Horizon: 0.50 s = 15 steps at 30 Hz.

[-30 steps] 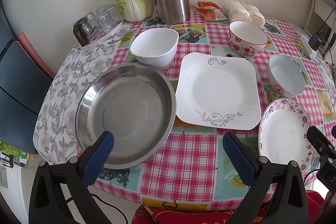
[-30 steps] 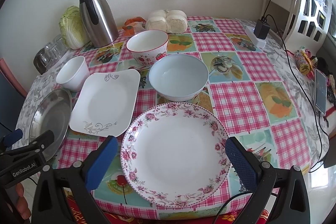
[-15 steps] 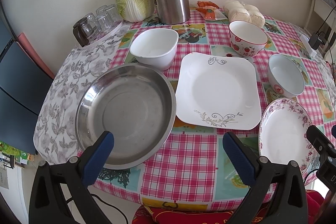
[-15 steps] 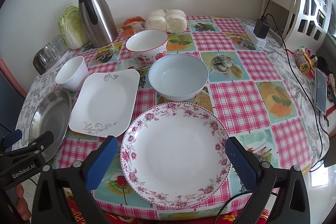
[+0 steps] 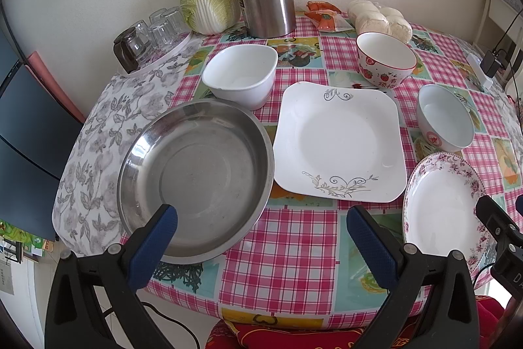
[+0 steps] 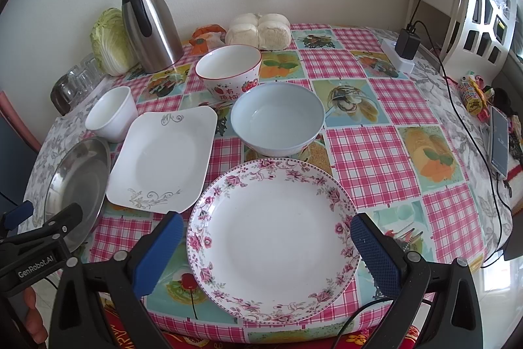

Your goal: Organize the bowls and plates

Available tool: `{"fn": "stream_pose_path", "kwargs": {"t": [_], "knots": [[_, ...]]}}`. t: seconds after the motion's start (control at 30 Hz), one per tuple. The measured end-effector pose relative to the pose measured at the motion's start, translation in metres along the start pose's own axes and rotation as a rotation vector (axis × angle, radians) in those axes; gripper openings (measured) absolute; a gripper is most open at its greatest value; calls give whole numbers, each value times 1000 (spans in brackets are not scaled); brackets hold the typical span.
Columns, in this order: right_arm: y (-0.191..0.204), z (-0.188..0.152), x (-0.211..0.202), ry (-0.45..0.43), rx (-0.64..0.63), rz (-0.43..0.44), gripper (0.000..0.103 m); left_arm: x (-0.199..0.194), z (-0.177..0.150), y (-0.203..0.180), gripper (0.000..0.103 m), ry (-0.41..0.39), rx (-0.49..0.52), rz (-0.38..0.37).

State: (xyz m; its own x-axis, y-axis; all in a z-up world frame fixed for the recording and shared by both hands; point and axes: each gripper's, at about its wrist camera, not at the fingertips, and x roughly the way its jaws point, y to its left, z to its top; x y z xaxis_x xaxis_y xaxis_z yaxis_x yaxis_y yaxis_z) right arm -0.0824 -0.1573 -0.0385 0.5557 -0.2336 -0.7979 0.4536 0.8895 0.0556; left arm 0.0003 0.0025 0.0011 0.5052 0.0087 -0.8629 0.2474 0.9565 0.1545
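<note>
The left gripper (image 5: 261, 237) and right gripper (image 6: 266, 246) both gape wide, holding nothing. The steel pan (image 5: 196, 175) lies at 11 o'clock of the left; the floral plate (image 6: 273, 237) sits at 12 o'clock between the right's fingers.

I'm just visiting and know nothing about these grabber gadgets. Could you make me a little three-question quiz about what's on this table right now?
1. True or false: the left gripper is clamped on the steel pan.
2. Which dish lies directly ahead of the right gripper? A) square white plate B) floral round plate C) strawberry bowl
3. How many bowls stand on the table, counting the plain white bowl and the pale blue bowl?

Key: 1. False; both grippers are open and hold nothing. 2. B. 3. Three.
</note>
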Motion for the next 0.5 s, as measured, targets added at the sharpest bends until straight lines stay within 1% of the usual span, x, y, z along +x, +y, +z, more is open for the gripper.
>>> {"fn": "stream_pose_path", "kwargs": {"t": [0.5], "knots": [[-1, -1, 1, -3, 5, -8, 103, 0, 1, -1, 103, -1, 1, -1]]}}
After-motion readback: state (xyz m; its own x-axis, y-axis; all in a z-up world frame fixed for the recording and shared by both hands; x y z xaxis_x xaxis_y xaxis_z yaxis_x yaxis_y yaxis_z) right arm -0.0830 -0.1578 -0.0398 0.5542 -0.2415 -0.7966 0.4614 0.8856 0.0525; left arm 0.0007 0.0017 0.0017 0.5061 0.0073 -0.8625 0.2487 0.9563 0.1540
